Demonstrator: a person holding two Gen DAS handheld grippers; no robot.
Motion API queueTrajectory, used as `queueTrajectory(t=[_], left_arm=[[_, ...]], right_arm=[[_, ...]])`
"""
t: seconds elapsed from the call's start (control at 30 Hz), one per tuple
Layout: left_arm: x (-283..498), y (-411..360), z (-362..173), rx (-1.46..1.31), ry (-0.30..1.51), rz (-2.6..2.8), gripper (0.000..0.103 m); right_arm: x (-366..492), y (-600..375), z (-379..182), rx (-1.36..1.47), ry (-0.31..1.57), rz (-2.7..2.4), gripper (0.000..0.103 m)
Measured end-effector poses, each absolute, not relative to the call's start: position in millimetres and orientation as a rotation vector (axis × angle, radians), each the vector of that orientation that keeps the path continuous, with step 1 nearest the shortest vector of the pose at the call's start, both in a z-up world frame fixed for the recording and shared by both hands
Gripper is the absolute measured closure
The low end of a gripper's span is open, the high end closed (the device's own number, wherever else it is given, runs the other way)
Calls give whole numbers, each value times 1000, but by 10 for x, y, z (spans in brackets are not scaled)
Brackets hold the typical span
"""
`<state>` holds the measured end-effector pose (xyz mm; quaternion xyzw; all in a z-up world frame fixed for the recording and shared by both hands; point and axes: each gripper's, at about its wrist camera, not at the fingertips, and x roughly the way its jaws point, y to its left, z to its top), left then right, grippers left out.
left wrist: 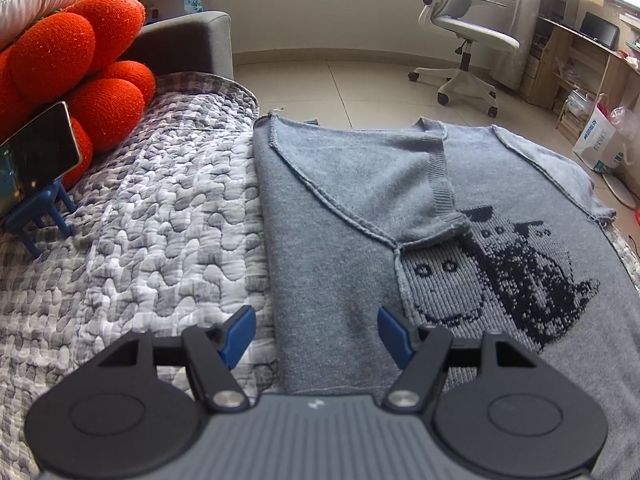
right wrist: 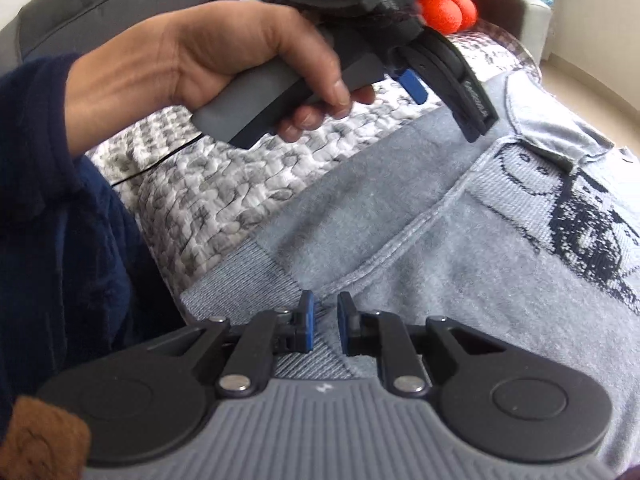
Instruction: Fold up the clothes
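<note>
The right gripper (right wrist: pixel 324 326), fingers narrowly apart over the ribbed hem (right wrist: pixel 240 276), and the left gripper (left wrist: pixel 316 334), spread wide and empty, hover above the soft, limp grey sweater (left wrist: pixel 344 216) lying on the quilt (left wrist: pixel 160 208); best pinched at the hem.

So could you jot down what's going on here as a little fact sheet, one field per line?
Garment: grey sweater with a dark knitted cat picture, lying on a quilted cover
Fold state: one side and sleeve already folded in over the front
Left gripper: jaws wide apart, above the sweater's folded edge, holding nothing
Right gripper: jaws nearly together, over the ribbed hem; whether they pinch it is unclear
Nearby: red cushion, propped phone, office chair
</note>
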<state>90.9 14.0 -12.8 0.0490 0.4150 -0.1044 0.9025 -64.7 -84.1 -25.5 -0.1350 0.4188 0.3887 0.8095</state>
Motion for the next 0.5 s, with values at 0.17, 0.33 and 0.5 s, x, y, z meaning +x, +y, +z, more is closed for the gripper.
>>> queueTrajectory(t=[0.17, 0.33, 0.5], left_arm=[[910, 42, -121, 108, 860, -223, 34], [918, -27, -118, 99, 861, -225, 34], [943, -77, -146, 93, 873, -217, 34]], right_arm=[[-565, -903, -300, -275, 920, 763, 81], [-412, -1105, -230, -167, 903, 680, 75], [-164, -1392, -298, -58, 965, 515, 74]])
